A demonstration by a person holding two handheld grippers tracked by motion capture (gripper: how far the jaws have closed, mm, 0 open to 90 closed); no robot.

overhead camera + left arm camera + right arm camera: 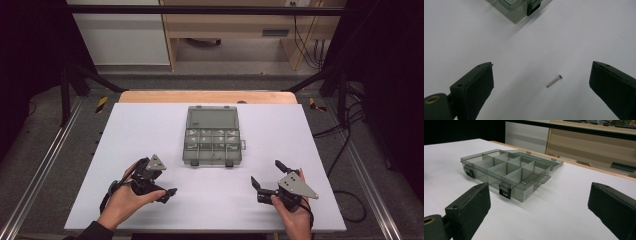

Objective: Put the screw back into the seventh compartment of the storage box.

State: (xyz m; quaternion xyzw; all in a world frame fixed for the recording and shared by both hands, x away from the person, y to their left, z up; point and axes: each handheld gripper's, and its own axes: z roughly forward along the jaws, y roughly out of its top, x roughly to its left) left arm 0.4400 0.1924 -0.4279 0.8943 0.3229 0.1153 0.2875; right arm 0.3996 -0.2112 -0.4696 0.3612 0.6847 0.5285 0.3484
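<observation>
A small silver screw (554, 81) lies on the white table top (574, 37), between the wide-apart jaws of my left gripper (541, 65) and touching neither. In the high view the left gripper (167, 182) sits low at the front left of the table, open. My right gripper (266, 172) rests at the front right, also open with nothing between its jaws, and in its own view the right gripper (539, 186) faces the box. A smoky clear compartment box (212, 145) stands in the middle of the table with its lid (211, 117) folded back flat.
The box (506, 172) has several divided compartments and two dark latches on its front wall; one corner of the box (516, 10) appears at the top of the left gripper view. Metal frame rails (45, 160) flank the table, and cables (345, 145) trail on the floor at the right.
</observation>
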